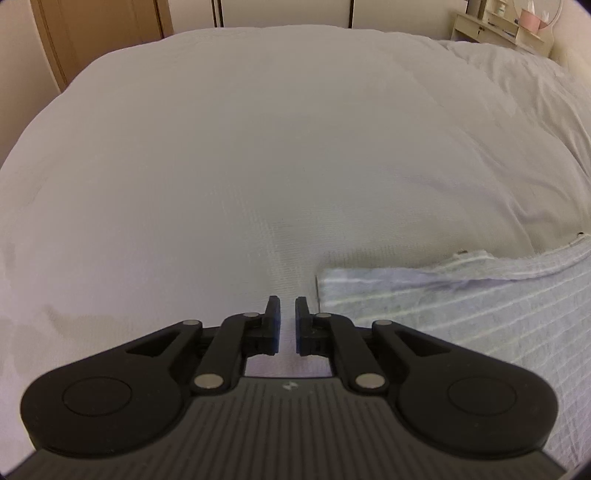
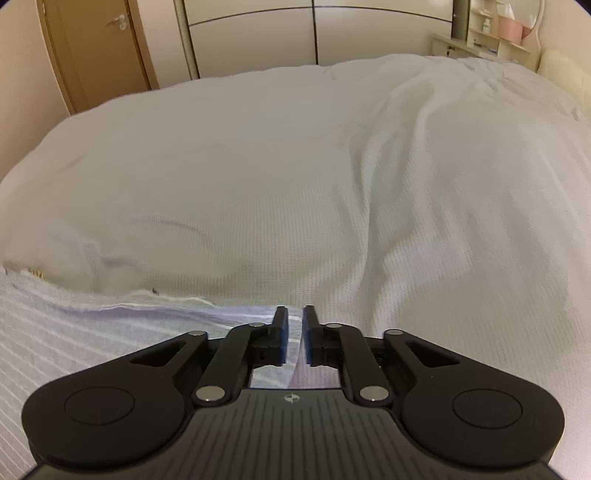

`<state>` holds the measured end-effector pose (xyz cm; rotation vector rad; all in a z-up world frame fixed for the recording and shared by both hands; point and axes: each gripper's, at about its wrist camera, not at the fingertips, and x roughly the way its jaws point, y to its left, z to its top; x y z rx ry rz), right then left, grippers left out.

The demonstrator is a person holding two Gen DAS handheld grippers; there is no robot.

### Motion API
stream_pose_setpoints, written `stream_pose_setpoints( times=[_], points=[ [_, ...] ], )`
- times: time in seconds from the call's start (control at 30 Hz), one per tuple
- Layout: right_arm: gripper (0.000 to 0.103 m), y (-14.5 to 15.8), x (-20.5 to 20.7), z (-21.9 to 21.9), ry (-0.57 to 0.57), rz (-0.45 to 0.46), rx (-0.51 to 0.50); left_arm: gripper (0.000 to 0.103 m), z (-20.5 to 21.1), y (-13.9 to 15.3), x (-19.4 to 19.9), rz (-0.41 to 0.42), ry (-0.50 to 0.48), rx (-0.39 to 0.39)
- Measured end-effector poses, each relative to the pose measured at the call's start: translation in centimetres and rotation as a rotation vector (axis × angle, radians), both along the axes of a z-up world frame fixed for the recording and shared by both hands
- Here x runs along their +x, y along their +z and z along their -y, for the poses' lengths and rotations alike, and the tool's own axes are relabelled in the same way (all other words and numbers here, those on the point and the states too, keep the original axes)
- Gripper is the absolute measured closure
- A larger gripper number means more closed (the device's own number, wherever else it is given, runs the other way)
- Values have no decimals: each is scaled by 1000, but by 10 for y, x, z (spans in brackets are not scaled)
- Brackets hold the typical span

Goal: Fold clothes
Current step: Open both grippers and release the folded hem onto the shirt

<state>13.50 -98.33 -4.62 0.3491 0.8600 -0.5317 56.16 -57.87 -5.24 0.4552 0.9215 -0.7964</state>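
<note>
We look across a bed [image 1: 258,147] under a white waffle-weave cover, with a wooden door [image 2: 92,48] and pale wardrobe panels [image 2: 258,33] behind. The striped pale-blue garment [image 1: 461,314] lies flat near us, cut off by the frame edges. Our left claw [image 1: 287,325] hovers just beside its corner, narrowly parted and empty. Our right claw [image 2: 294,339] sits over its edge, equally narrow; whether it pinches cloth we cannot tell.

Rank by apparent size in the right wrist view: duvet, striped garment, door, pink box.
1. duvet
2. striped garment, near the camera, so enlarged
3. door, far and cropped
4. pink box
</note>
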Motion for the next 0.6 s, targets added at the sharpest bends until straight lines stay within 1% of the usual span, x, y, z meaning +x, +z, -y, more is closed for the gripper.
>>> stream_pose_setpoints(
  times=[0.1,0.2,0.27,0.33,0.37,0.4,0.43,0.47,0.53,0.6],
  points=[
    [87,1,-13,-21,23,-15,19,99,-7,4,-29,0,-106,10],
    [87,0,-22,-47,69,-17,72,98,15,-5,-56,-14,-227,17],
    [87,-8,-17,-70,154,-37,112,95,32,-12,-73,-25,-304,20],
    [87,-16,-2,-89,236,-52,141,93,50,-20,-91,-35,-381,23],
    [87,-21,8,-96,273,-57,149,93,59,-23,-94,-40,-399,13],
    [86,-24,19,-101,307,-57,152,93,68,-26,-92,-46,-403,-5],
    [81,-28,32,-105,336,-54,150,93,77,-29,-89,-48,-401,-23],
    [79,-31,47,-106,364,-51,145,93,87,-34,-86,-46,-396,-39],
    [75,-37,75,-107,411,-40,122,93,105,-42,-76,-50,-359,-86],
    [74,-45,102,-103,433,-33,104,93,117,-46,-64,-51,-303,-135]
  ],
)
